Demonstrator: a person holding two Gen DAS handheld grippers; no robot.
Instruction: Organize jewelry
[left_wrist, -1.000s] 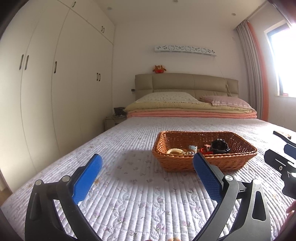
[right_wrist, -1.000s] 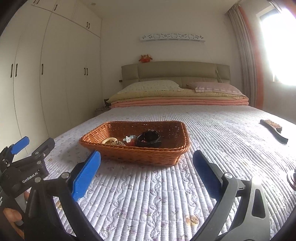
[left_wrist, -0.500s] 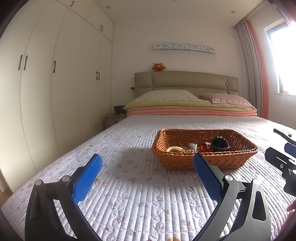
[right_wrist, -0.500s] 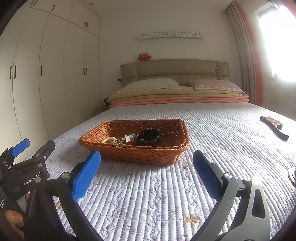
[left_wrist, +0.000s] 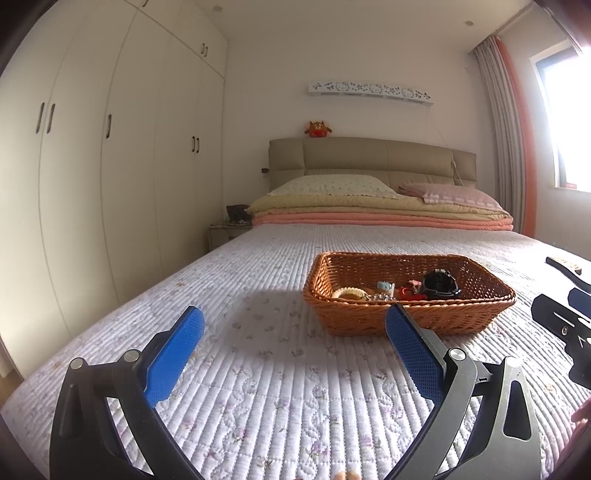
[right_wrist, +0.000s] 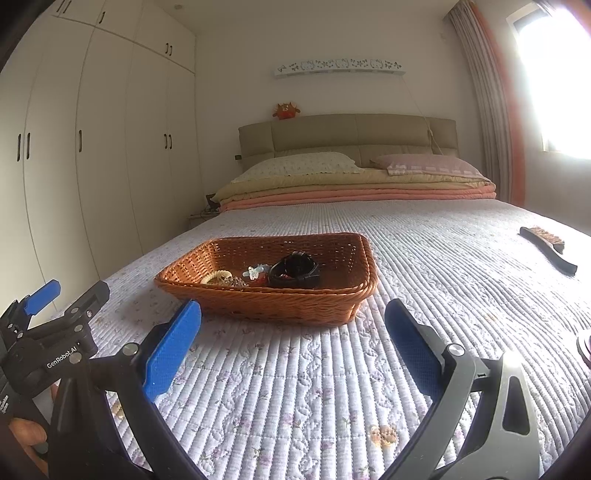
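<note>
An orange wicker basket (left_wrist: 469, 308) sits on the quilted bed, also in the right wrist view (right_wrist: 277, 304). In it lie a black watch (left_wrist: 440, 284) (right_wrist: 294, 270), a beige bead bracelet (left_wrist: 349, 293) (right_wrist: 220, 276), a light blue trinket (left_wrist: 385, 285) (right_wrist: 255, 272) and a red piece (left_wrist: 408, 292). My left gripper (left_wrist: 294, 328) is open and empty, short of the basket's near left side. My right gripper (right_wrist: 293, 319) is open and empty, just in front of the basket.
A dark bed brush (right_wrist: 548, 249) lies on the quilt at the right. Folded blankets and pillows (left_wrist: 380, 208) lie at the headboard. White wardrobes (left_wrist: 110, 155) line the left wall. A nightstand (left_wrist: 225, 234) stands beside the bed.
Both grippers have lowered and drawn slightly nearer to the basket. Both stay open and empty.
</note>
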